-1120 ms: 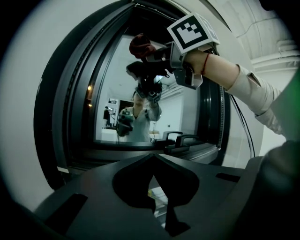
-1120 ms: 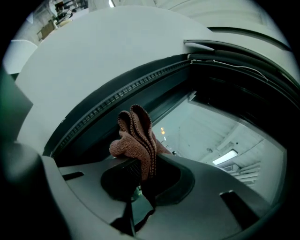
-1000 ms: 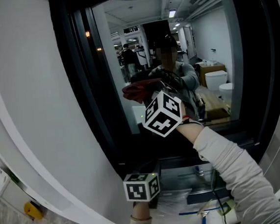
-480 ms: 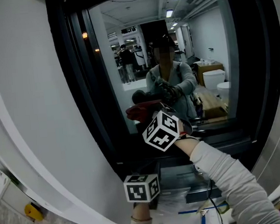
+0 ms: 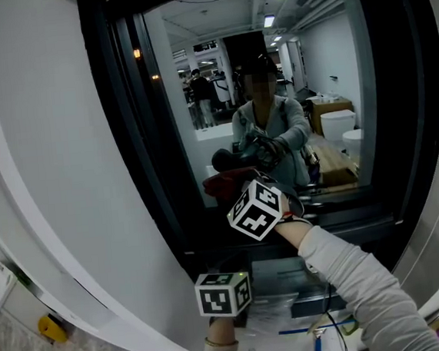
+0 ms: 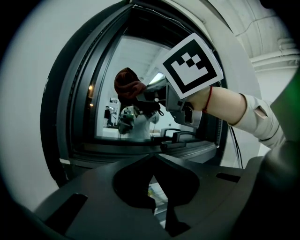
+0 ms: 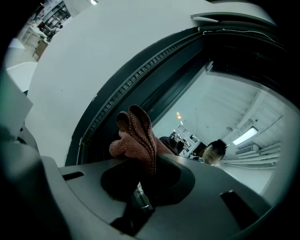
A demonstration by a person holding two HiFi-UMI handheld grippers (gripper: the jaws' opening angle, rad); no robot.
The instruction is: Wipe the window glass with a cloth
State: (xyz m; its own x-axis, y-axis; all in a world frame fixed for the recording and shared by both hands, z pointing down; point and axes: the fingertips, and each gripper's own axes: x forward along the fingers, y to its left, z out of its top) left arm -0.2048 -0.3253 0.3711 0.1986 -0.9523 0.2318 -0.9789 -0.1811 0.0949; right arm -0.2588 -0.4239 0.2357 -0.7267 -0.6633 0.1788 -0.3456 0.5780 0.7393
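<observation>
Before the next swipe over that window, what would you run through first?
1. Grip on the cloth: ok. It is bunched in the shut jaws of the right claw.
2. Contact with the window glass: cannot tell. The cloth sits close to the pane.
3. Path clear of the left claw: ok. It is low, below the window, shut and empty.
4. Room to wipe: ok. The cloth is low on the pane near the dark frame, with glass open above and to the right.
5. Streaks: cannot tell. Reflections cover the glass.
</observation>
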